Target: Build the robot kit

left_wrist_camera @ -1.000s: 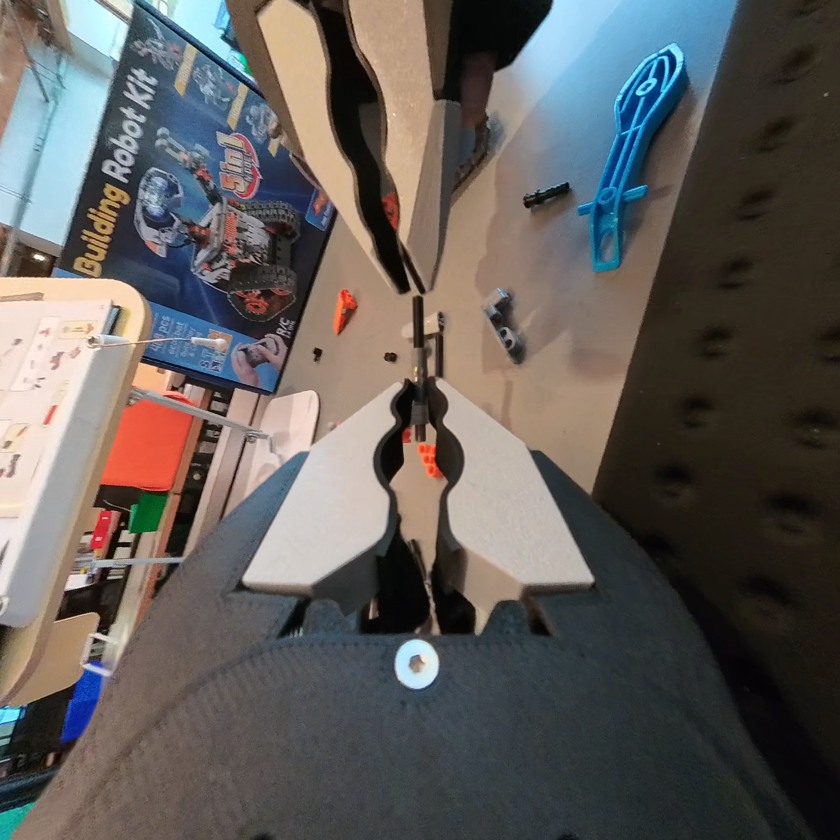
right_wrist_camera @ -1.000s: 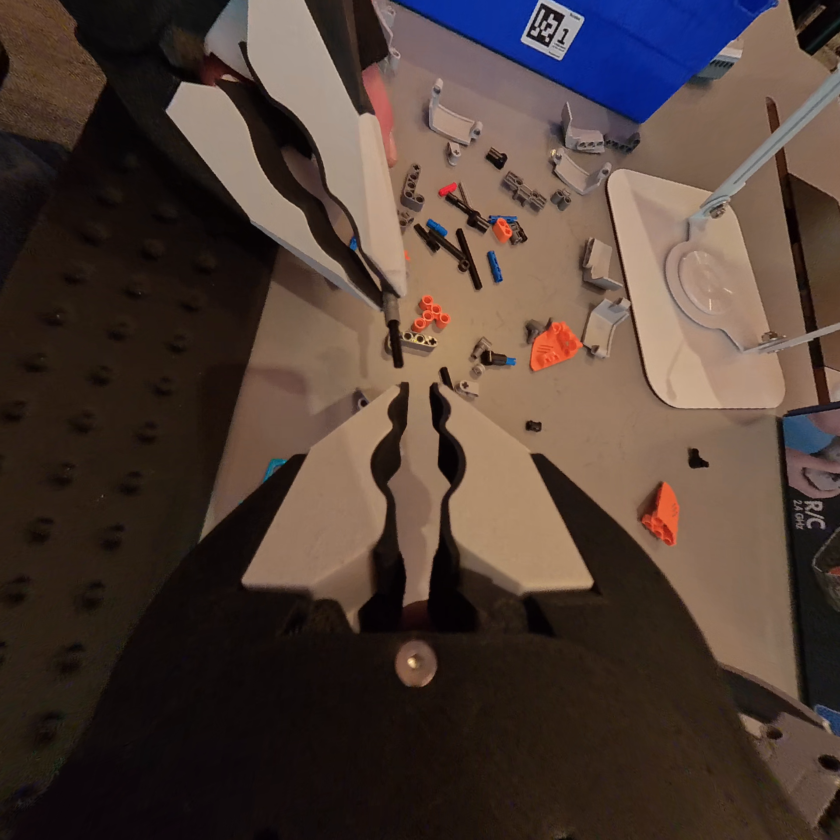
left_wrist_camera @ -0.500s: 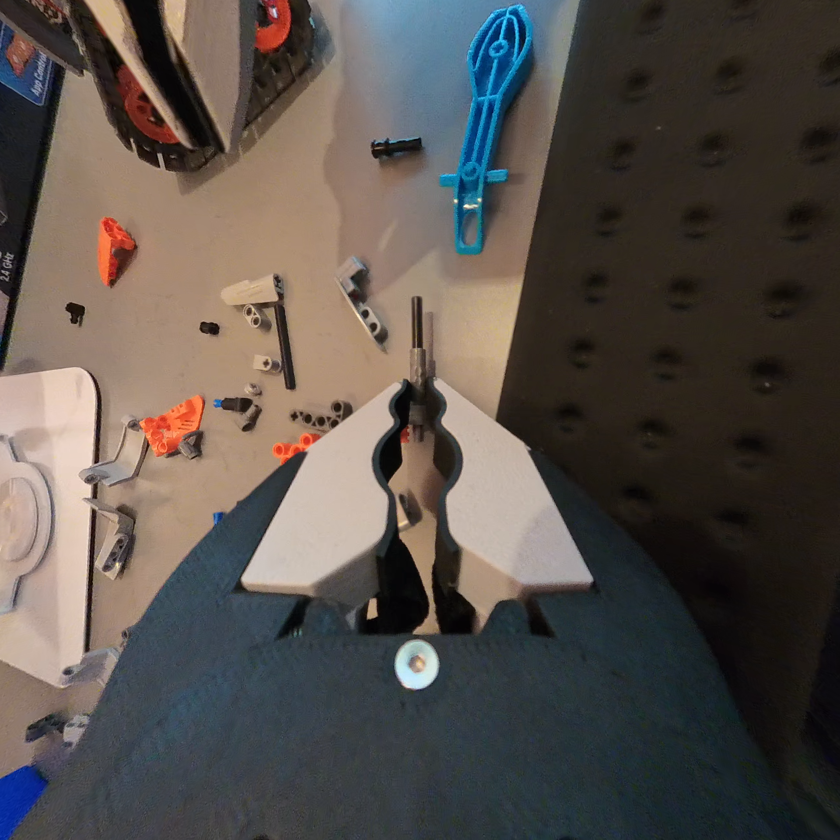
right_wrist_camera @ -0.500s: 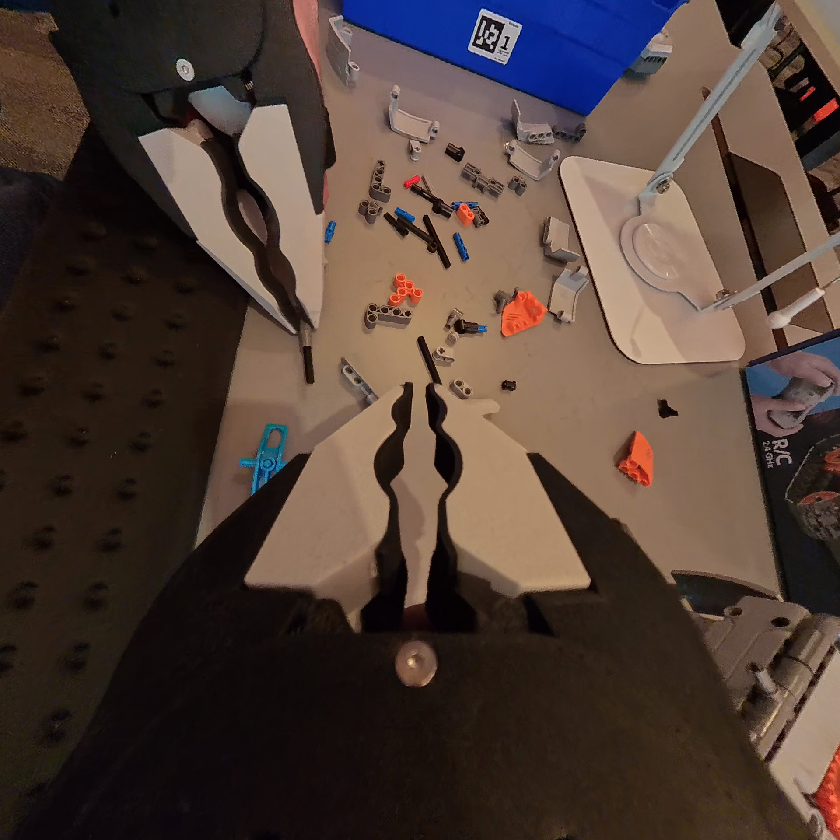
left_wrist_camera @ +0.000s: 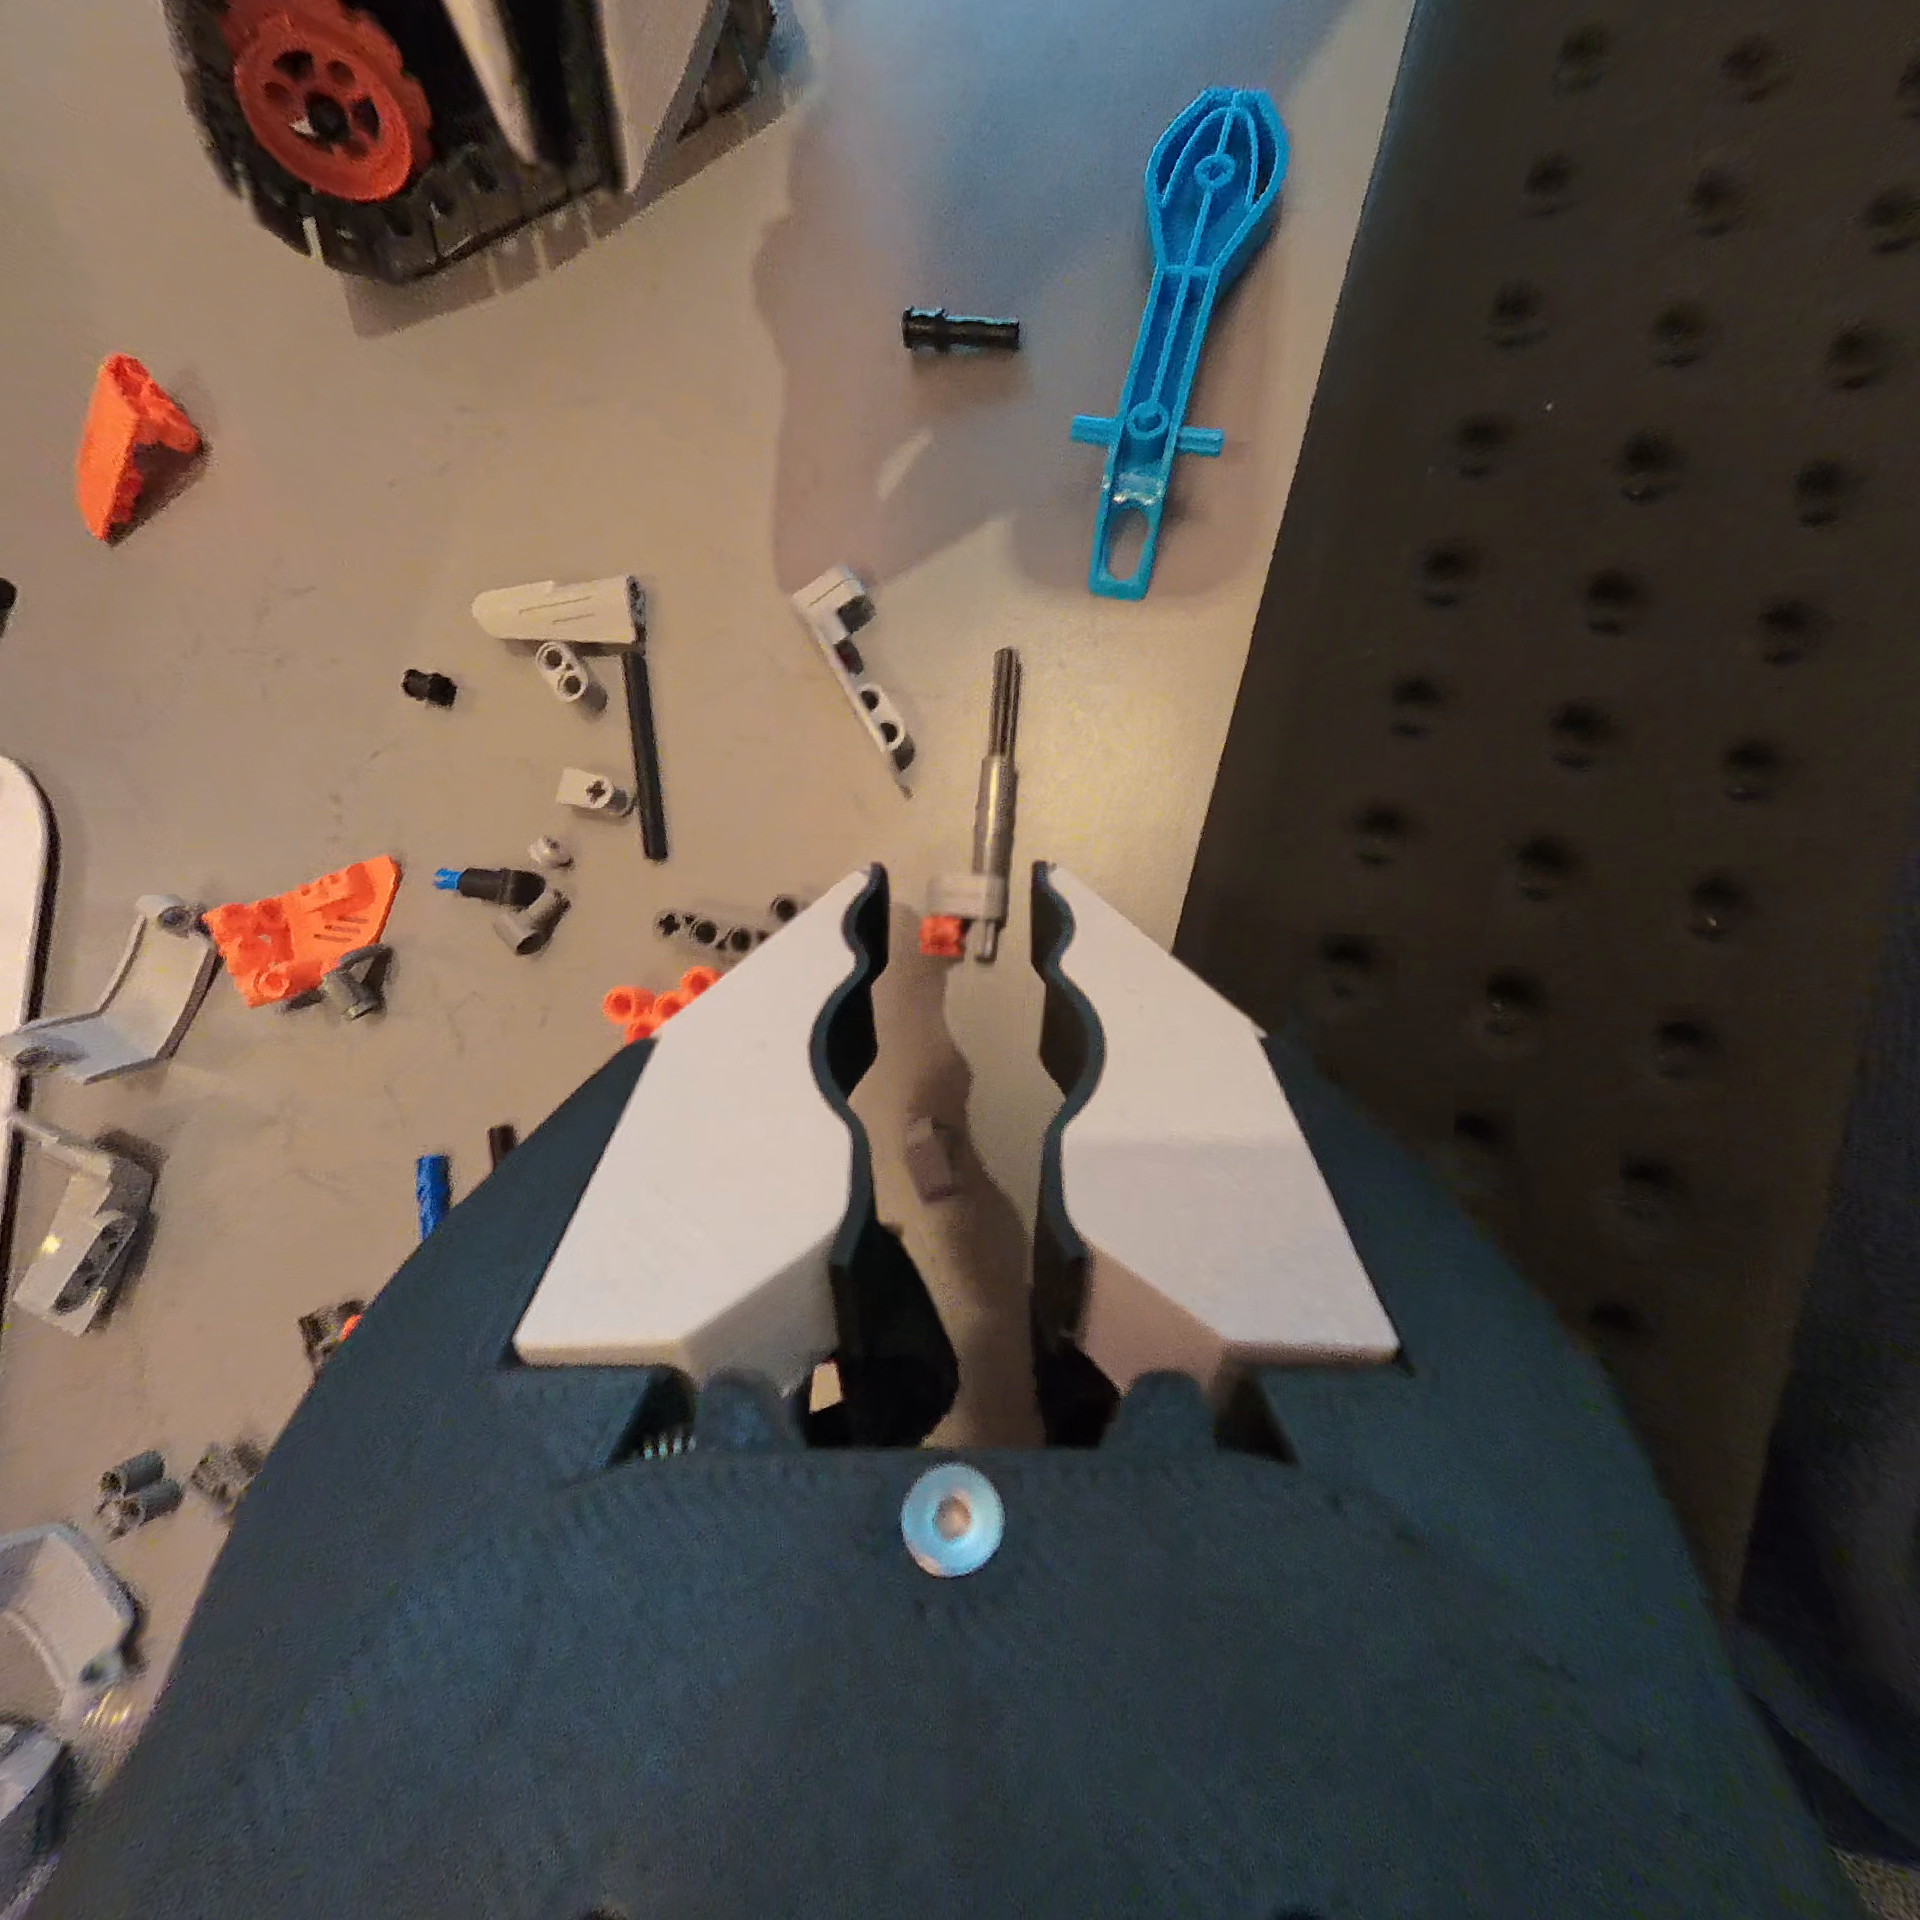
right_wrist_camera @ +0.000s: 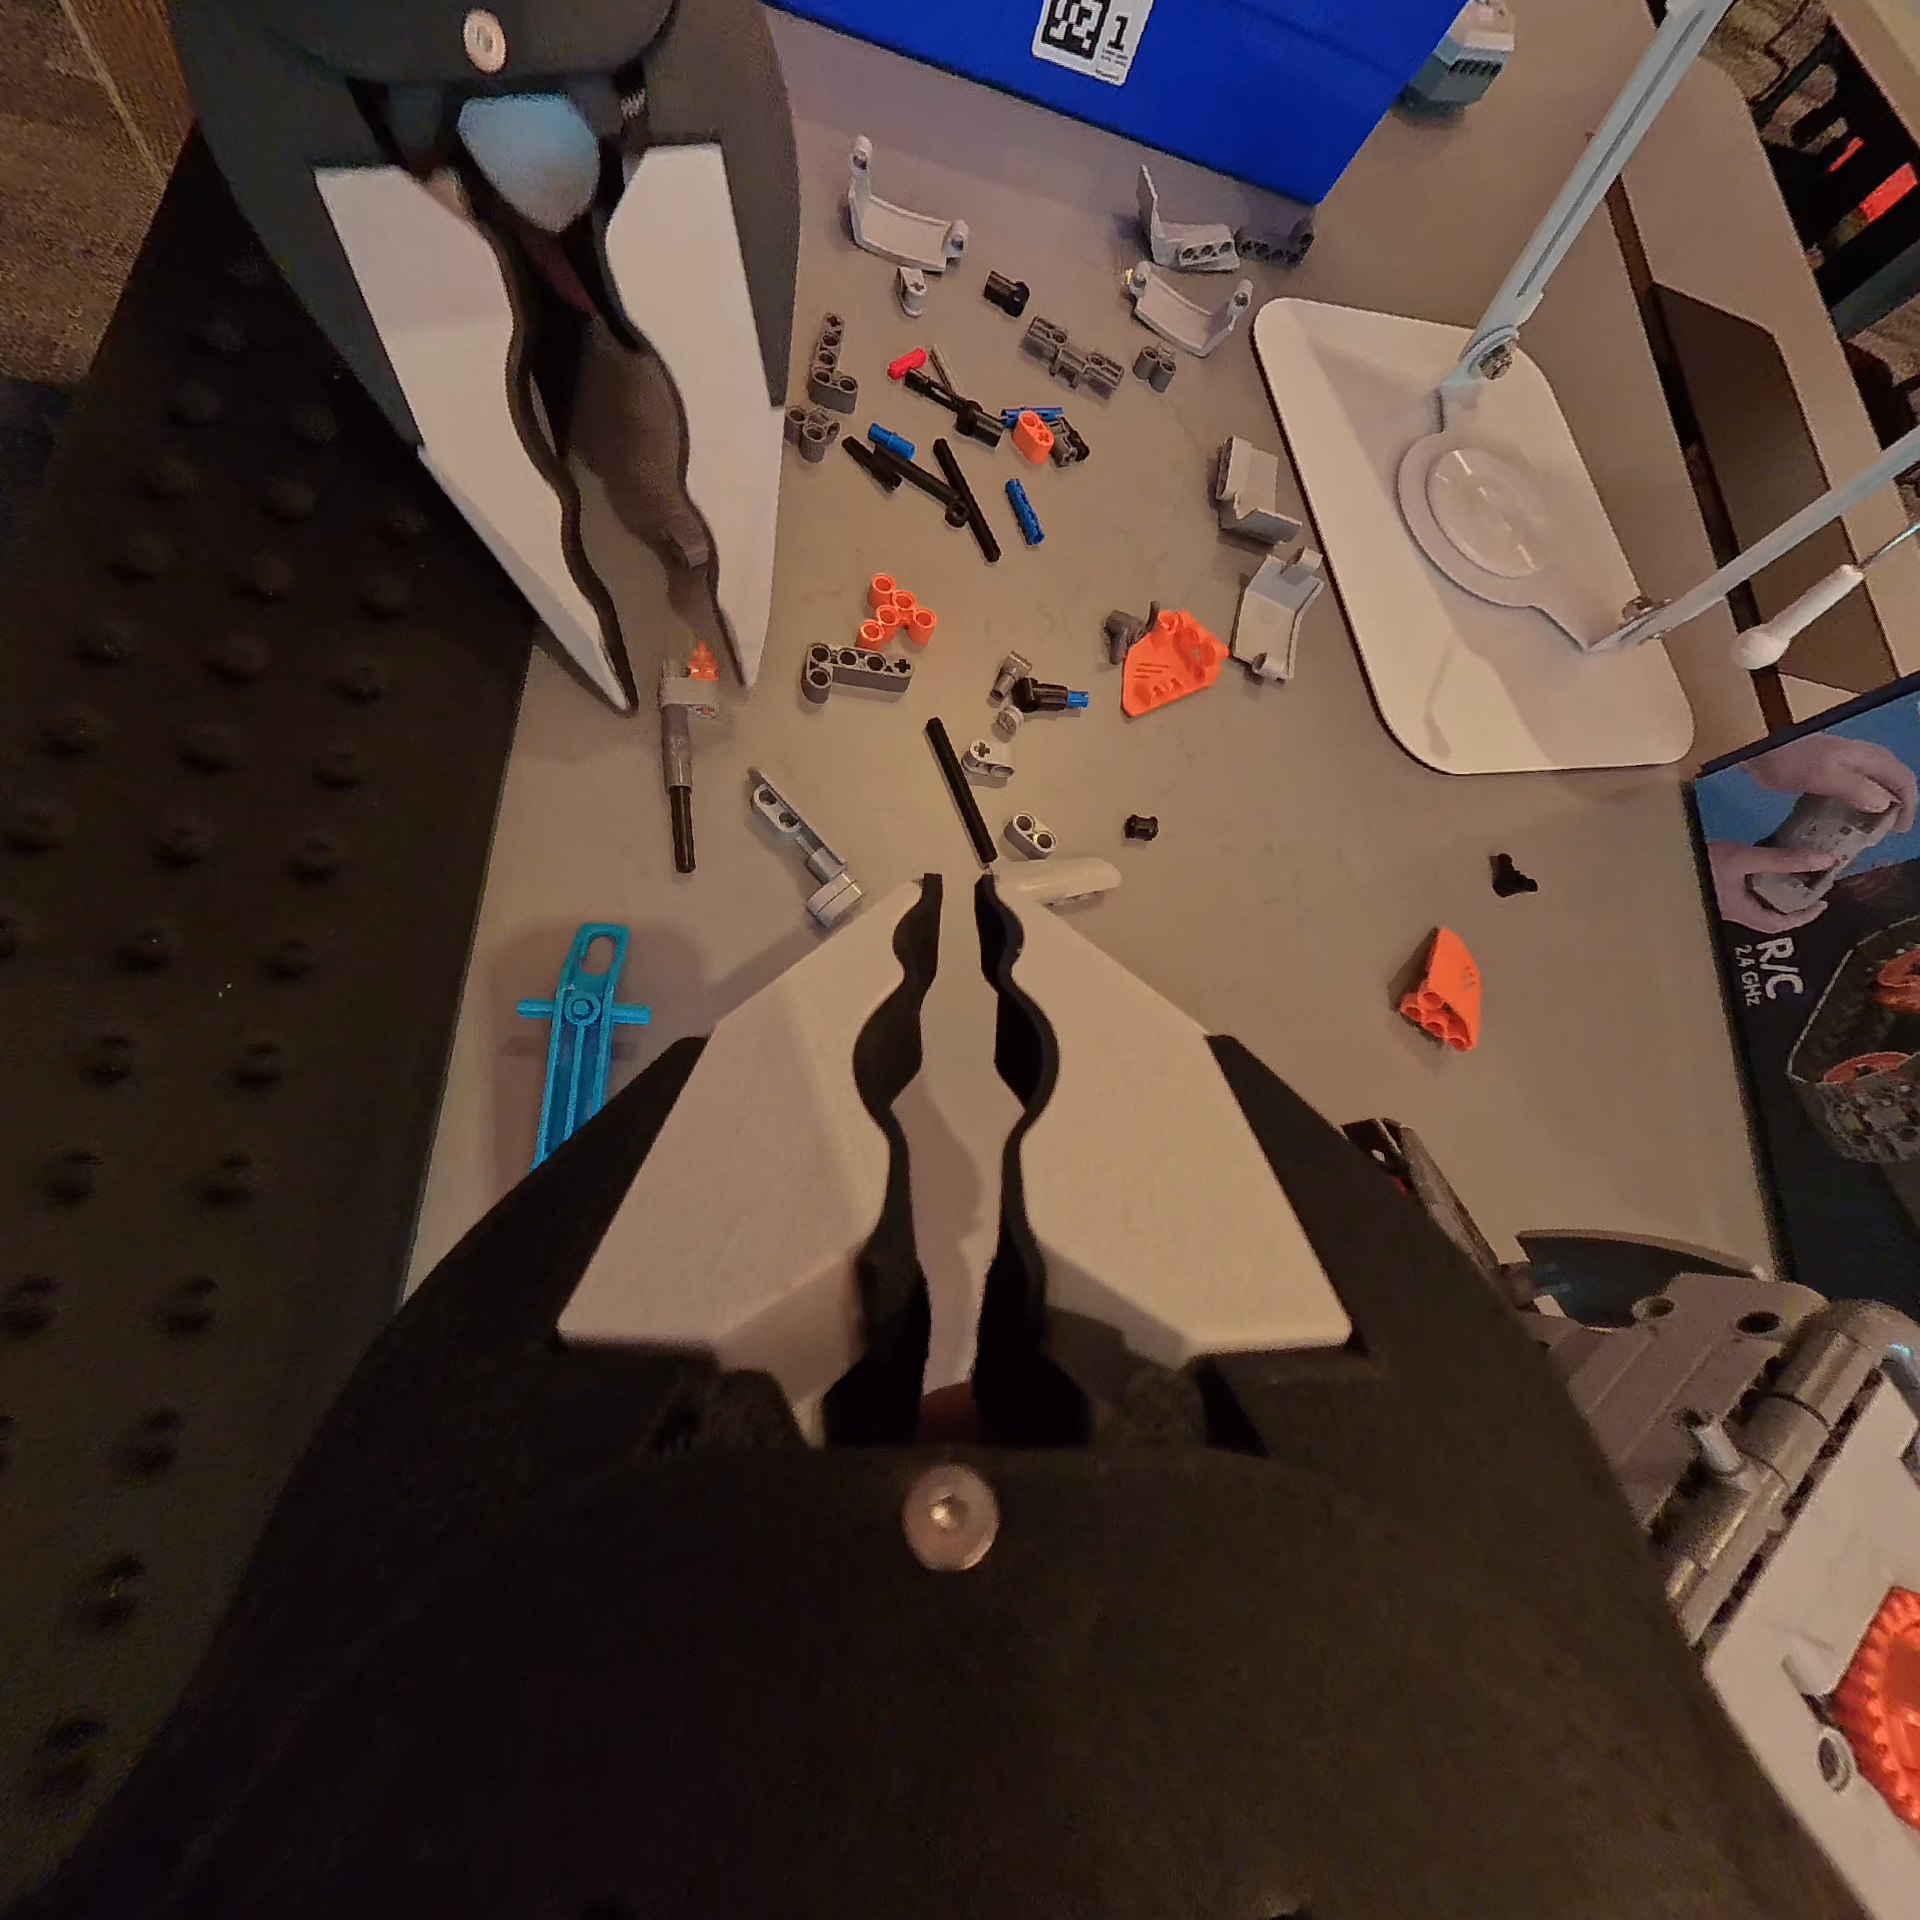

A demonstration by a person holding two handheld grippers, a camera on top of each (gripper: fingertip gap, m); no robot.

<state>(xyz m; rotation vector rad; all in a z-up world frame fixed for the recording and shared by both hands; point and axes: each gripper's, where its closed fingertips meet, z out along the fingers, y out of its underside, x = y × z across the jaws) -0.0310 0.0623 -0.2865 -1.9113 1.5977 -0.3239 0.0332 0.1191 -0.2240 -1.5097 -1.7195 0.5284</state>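
My left gripper is open, low over the grey table. A small assembly, a dark axle in a grey sleeve with a grey connector and an orange pin, lies on the table between and just beyond its fingertips, touched by neither pad. In the right wrist view the same assembly lies at the tips of the open left gripper. My right gripper is shut, with nothing seen between its pads, above a black axle and a light grey panel piece.
Loose grey, black, orange and blue building pieces lie scattered. A blue lever tool lies by the black studded mat. There is also a tracked vehicle, a white tray, a blue bin and a kit box.
My left gripper carried the axle assembly down towards the mat edge, then opened and let it go onto the table. My right gripper drew back and stayed shut.
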